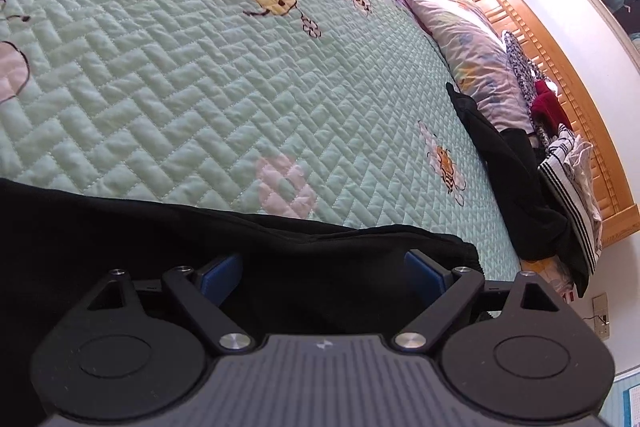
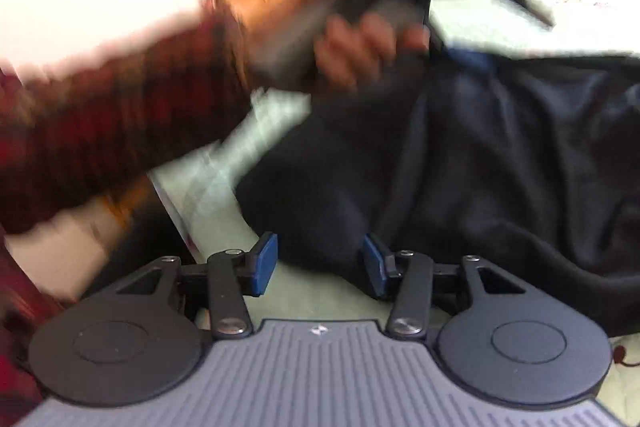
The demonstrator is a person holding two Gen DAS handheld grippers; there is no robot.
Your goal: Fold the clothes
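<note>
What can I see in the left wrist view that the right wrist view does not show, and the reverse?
Only the left wrist view shows the wooden slatted headboard, the pile of mixed clothes beside it, the framed picture on the wall and the bee patterns stitched on the quilt.

Only the right wrist view, which is blurred, shows a person's hand holding the left hand-held gripper, and a dark red sleeve.

Both show the black garment on the pale green quilted bedspread.
</note>
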